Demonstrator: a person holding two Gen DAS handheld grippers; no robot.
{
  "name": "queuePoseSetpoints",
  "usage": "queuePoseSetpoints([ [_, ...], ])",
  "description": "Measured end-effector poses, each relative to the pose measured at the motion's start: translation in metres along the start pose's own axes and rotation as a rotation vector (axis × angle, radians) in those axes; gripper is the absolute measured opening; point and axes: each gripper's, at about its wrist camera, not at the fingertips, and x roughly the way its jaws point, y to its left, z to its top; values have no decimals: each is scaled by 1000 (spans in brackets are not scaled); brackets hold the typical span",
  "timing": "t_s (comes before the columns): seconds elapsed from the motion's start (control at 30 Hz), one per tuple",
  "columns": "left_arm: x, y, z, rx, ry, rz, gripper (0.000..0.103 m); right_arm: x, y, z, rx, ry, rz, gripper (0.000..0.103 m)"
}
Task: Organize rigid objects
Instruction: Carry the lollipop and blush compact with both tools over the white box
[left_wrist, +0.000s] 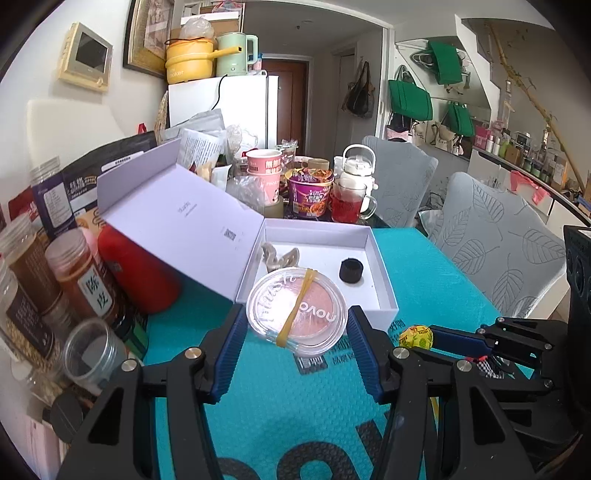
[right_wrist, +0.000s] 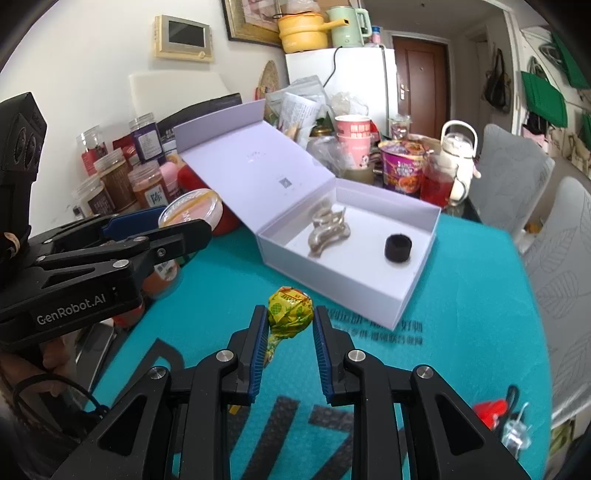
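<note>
Room: you are in a cluttered living space, with a white fridge by the back wall, green bags hung on the right wall, and a tabletop (left_wrist: 436, 295) under a teal mat.
Left wrist view, holding: your left gripper (left_wrist: 297, 325) is clamped on a round clear blush compact (left_wrist: 297, 308), one pad on each side of its rim, a yellow rubber band across the lid.
Left wrist view, target: the white box (left_wrist: 380, 295) stands open just beyond the compact, lid leaning back to the left; inside lie a beige hair claw (left_wrist: 279, 258) and a black cap (left_wrist: 351, 271), apart from each other.
Left wrist view, writing: the compact lid reads "blush" and "NOVO".
Left wrist view, far left edge: spice jars (left_wrist: 79, 273) crowd the tabletop; their labels are Chinese.
Right wrist view, holding: your right gripper (right_wrist: 290, 325) is pinched on the stick of a yellow-wrapped lollipop (right_wrist: 290, 308), the candy head poking out past the fingertips.
Right wrist view, writing: "GenRobot.AI" shows on the left gripper's body.
Step in hand: both items look carried toward the box, neither yet in it.
Next move: bring each over the free floor of the box, clear of claw and cap, lower, then part the jaws.
</note>
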Motion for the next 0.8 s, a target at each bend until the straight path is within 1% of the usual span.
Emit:
queuePoseSetpoints([
  [0.2,13,-1,23,10,-27,-2,55,5,-10,24,-8,-24,-3,24],
  [0.3,22,-3,32,19,-34,-7,55,9,-19,36,-16,-33,-38,24],
  [0.43,35,-6,46,32,-46,-18,55,13,-32,53,-14,-46,-48,24],
  [0.57,53,-10,62,50,-53,-37,55,17,-48,70,-5,-66,-86,24],
  [0.73,70,-13,78,69,-81,-24,55,23,-63,87,2,-85,-111,24],
  [0.8,79,-13,85,70,-86,-38,55,27,-68,94,5,-87,-120,24],
])
